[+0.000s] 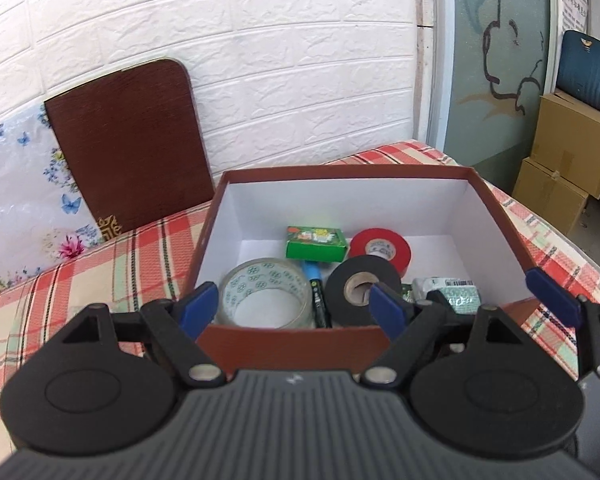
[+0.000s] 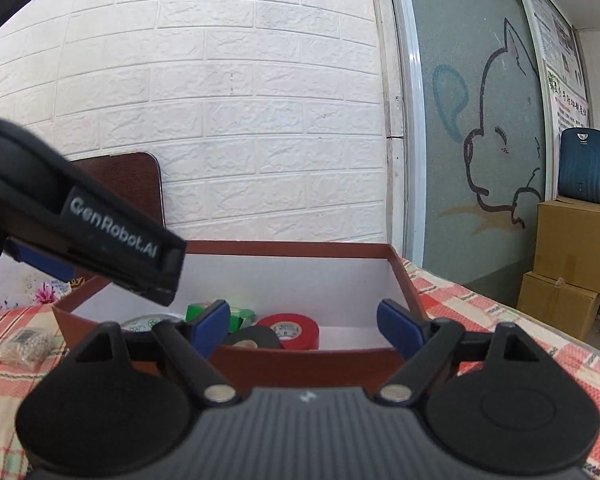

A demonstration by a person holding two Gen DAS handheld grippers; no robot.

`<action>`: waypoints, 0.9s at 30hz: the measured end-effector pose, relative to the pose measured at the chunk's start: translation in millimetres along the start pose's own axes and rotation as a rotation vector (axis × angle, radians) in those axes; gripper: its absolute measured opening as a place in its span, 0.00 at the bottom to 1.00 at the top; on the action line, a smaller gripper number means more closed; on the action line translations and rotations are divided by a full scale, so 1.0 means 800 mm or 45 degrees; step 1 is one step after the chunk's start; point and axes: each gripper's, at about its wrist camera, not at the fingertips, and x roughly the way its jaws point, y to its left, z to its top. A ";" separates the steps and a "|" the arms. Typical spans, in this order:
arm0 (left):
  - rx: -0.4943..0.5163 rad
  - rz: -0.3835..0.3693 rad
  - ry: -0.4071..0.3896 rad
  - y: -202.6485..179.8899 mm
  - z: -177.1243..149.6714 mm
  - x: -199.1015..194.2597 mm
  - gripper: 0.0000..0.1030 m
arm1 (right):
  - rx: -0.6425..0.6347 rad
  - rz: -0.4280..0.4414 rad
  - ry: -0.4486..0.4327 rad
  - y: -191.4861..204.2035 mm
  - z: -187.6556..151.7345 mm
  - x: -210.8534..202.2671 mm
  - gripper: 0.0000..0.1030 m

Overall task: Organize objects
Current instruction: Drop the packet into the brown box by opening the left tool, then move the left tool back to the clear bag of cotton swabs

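A brown box with a white inside stands on the checked cloth. In it lie a clear tape roll, a black tape roll, a red tape roll, a green carton, a blue-capped marker and a white-green packet. My left gripper is open and empty over the box's near wall. My right gripper is open and empty at the near wall of the box. The right gripper's fingertip shows in the left view. The left gripper's body crosses the right view.
A small clear bag of beads lies on the cloth left of the box. A brown board leans on the white brick wall. Cardboard boxes are stacked beyond the right edge.
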 end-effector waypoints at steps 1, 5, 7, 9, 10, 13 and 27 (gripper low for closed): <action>-0.006 0.004 0.001 0.002 -0.002 -0.003 0.82 | -0.001 0.000 -0.004 -0.002 0.000 -0.005 0.82; -0.010 0.026 -0.011 0.013 -0.012 -0.015 0.82 | -0.001 0.004 -0.014 0.009 0.004 -0.022 0.83; -0.014 0.037 -0.019 0.019 -0.018 -0.022 0.82 | 0.016 0.011 -0.020 0.013 0.007 -0.033 0.83; -0.036 0.036 -0.024 0.028 -0.023 -0.030 0.84 | 0.022 0.020 -0.017 0.016 0.007 -0.042 0.85; -0.048 0.038 -0.027 0.033 -0.026 -0.035 0.84 | 0.025 0.024 -0.013 0.015 0.008 -0.044 0.85; -0.067 0.060 -0.035 0.049 -0.035 -0.049 0.85 | 0.025 0.035 -0.005 0.017 0.008 -0.054 0.85; -0.133 0.166 -0.088 0.118 -0.086 -0.104 0.92 | 0.262 0.202 0.020 0.034 0.043 -0.114 0.86</action>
